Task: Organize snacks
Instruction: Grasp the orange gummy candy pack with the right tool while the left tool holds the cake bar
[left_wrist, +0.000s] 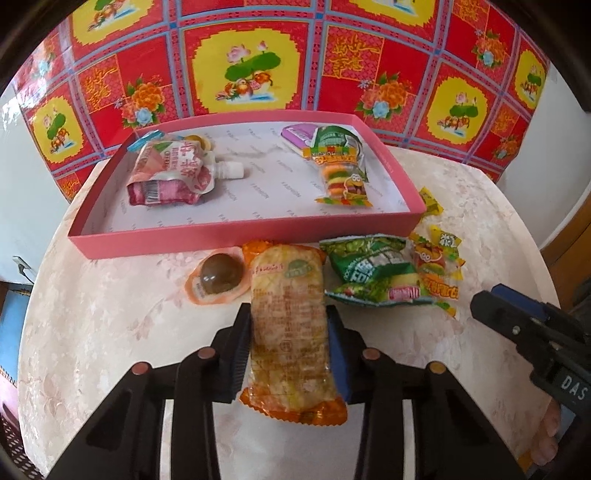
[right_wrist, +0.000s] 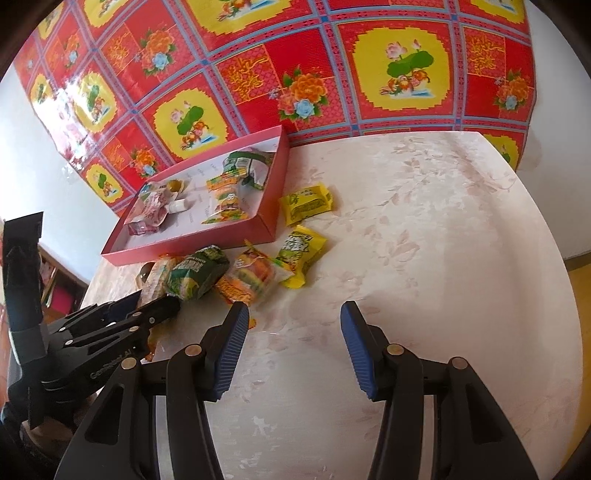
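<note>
Pinching a long, crinkly orange-trimmed wafer packet across its middle, the left gripper presses its ribbed pads against both glossy sides, just in front of the pink tray. The right gripper hangs over bare tabletop with its blue ribbed fingers spread wide and nothing between them.

The shallow rectangular cardboard tray, lined with printed white paper, holds one spouted foil pouch, one clear burger-gummy packet, one green packet, one purple box and one small round item behind the pouch.

On the pale, floral-patterned marble-look table, loose snacks lie near the tray's front wall: one brown domed jelly cup with an orange rim, one green pillow-shaped bag, one second burger-gummy packet, and two yellow sachets, well apart from the right gripper. A shiny red-and-yellow floral sheet covers the wall behind.
</note>
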